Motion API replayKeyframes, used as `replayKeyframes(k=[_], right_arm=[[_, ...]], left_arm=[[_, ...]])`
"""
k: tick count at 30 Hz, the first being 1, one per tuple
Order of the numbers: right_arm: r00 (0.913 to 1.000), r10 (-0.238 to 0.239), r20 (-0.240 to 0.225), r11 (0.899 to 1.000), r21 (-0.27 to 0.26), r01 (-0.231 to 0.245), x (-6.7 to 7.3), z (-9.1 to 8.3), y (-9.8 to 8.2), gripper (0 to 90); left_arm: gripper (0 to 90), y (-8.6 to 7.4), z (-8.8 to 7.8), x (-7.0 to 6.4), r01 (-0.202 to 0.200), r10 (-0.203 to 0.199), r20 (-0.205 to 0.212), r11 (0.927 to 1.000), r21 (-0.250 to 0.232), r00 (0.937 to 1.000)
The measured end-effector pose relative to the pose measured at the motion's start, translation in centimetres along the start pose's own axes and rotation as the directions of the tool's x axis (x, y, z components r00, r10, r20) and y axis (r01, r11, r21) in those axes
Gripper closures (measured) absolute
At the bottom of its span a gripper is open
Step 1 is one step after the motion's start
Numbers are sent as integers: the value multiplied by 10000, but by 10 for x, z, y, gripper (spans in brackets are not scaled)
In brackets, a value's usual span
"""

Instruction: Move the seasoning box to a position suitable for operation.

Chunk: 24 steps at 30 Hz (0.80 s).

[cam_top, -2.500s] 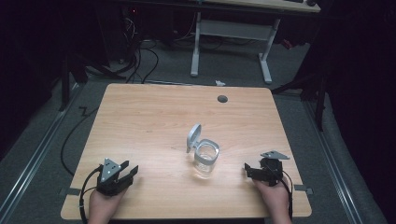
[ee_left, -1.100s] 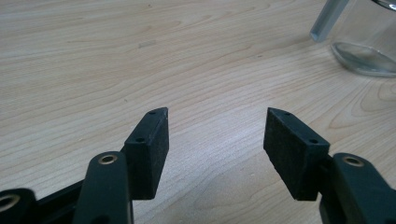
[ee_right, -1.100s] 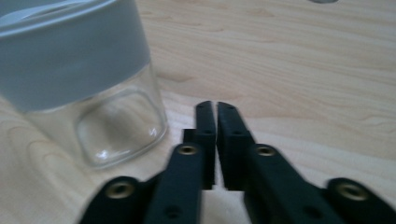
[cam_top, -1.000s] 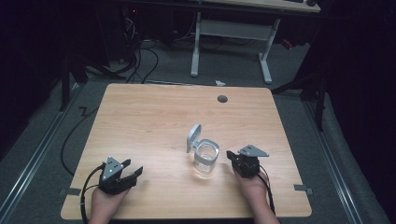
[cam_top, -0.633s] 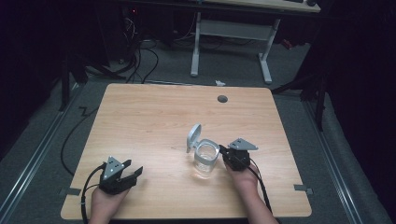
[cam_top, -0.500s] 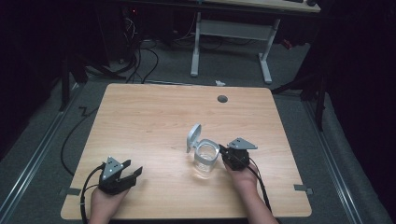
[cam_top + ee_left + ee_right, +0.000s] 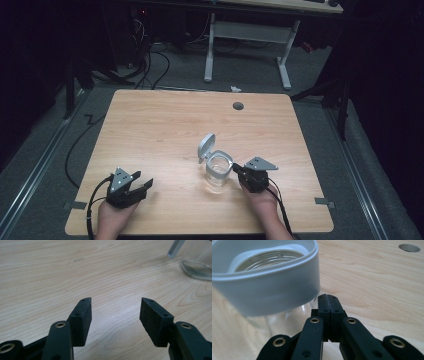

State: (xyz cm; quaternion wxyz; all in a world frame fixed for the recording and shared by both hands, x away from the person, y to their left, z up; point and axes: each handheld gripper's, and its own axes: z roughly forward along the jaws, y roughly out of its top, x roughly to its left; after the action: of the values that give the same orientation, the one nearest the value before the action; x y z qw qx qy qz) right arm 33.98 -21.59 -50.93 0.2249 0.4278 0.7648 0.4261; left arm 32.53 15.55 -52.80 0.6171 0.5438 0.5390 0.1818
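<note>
1. The glass jar (image 7: 218, 172) stands upright near the middle of the tabletop (image 7: 150, 130), a little toward the person's side, with its grey flip lid (image 7: 205, 147) hinged open and leaning up at the far-left of the mouth.
2. The jar looks empty; in the right gripper view its grey collar (image 7: 269, 277) and the clear glass below it sit close in front of the camera.
3. The right gripper (image 7: 239, 172) is right beside the jar on its right, tips at or just short of the glass below the collar. Whether they touch it cannot be told.
4. Its fingers (image 7: 323, 305) are pressed together with nothing between them, so the jar is not gripped.
5. The left gripper (image 7: 146, 185) rests low near the front-left of the tabletop, well apart from the jar, held in the person's left hand (image 7: 115, 215).
6. Its fingers (image 7: 82, 317) stand wide apart and empty over bare wood; the jar's base (image 7: 197, 266) shows off in the upper right corner of that view.
7. Judgement on progress: the work is at its start. The approach to the jar is made, but no hold is taken and the lid is not yet closed.
8. What is left, as it seems: nudge or steady the jar, or swing the lid down over the mouth, perhaps with the left gripper brought in to help.
</note>
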Motion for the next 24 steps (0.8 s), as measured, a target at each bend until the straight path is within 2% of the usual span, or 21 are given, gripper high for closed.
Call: replayKeyframes(k=[6, 8, 12, 16, 21, 24], right_arm=[[9990, -309, -331, 9995, -42, 307, 15, -10, -6, 900], [9989, -385, -266, 9992, -56, 384, 16, -10, -6, 897], [9998, -216, -18, 9998, -57, 215, 7, -3, -1, 897], [9999, -129, 5, 9999, 32, 129, 2, 6, 5, 897], [9995, -309, -94, 9995, 28, 309, 7, 8, 6, 900], [9990, -377, -231, 9993, 13, 377, 14, 2, 2, 899]], left_arm=[[436, -2, 2, -1, -33, 33, 34, 10000, 21, 10000], [436, -2, 2, -1, -55, 55, 23, 10000, 54, 10000], [436, -1, 2, -1, -43, 43, 28, 10000, 59, 10000], [436, -1, 1, -1, -54, 53, 57, 10000, 43, 10000], [436, -1, 1, -1, -29, 29, 75, 10000, 71, 10000], [436, -1, 1, -1, -13, 13, 85, 10000, 76, 10000]])
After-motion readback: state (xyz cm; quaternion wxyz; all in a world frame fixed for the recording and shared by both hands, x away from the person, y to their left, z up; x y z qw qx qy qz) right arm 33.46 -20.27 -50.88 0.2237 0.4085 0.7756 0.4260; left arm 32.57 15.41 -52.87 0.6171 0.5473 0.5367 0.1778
